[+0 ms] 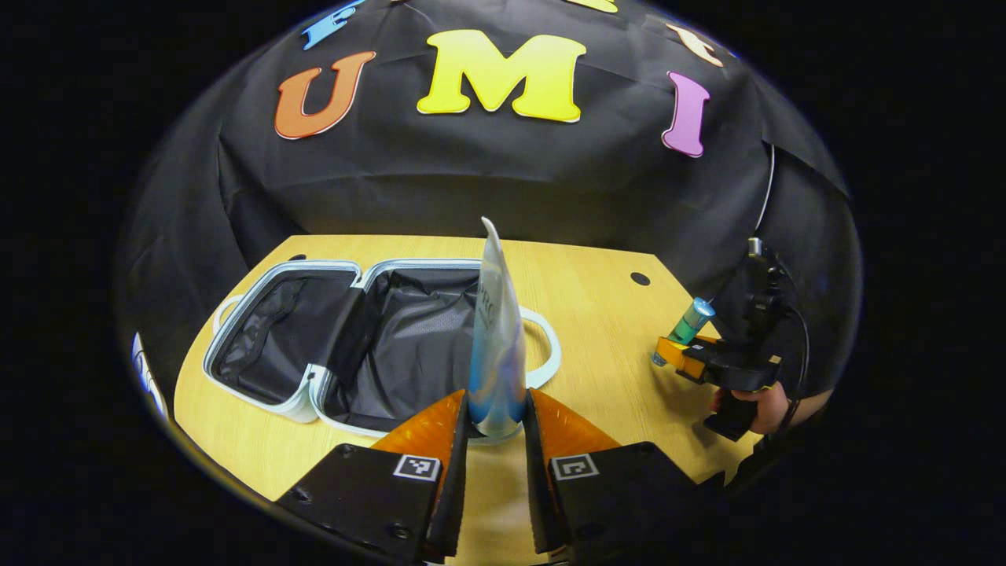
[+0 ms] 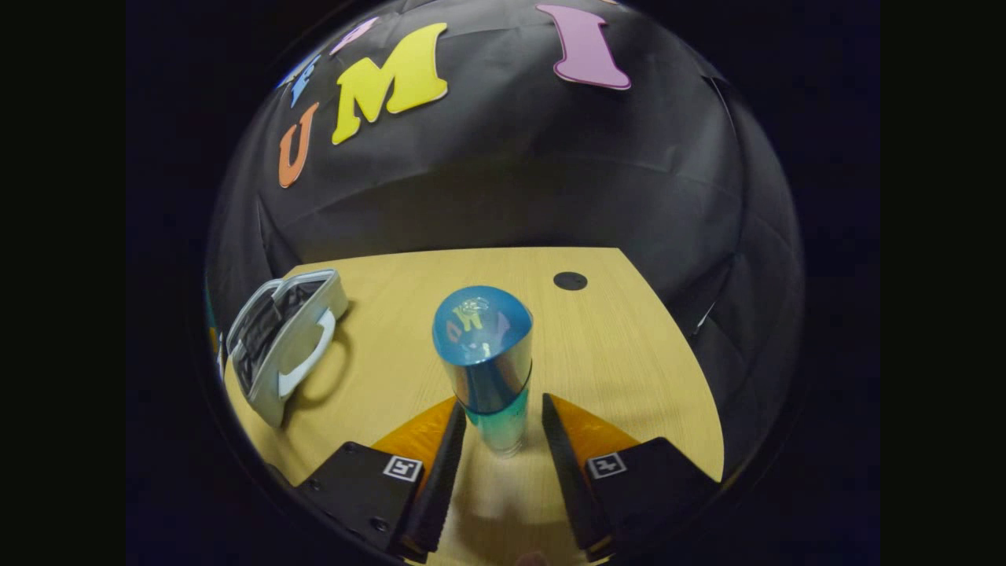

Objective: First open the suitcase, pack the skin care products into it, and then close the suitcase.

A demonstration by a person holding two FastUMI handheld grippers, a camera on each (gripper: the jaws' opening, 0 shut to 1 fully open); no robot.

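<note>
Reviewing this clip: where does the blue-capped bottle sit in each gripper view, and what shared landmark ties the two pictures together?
Left gripper view: the blue-capped bottle is at right, tilted, between the right gripper's fingers, far off beside a hand.
Right gripper view: the bottle stands centre, between that gripper's own fingers.
Shared landmark: the open suitcase on the wooden table, centre-left in the left gripper view and at far left in the right gripper view.

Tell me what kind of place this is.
Likely a staged recording booth, not a home: a black cloth wall backs a wooden table holding an open suitcase. The left gripper holds a tube; the right gripper straddles a blue-capped bottle.
</note>
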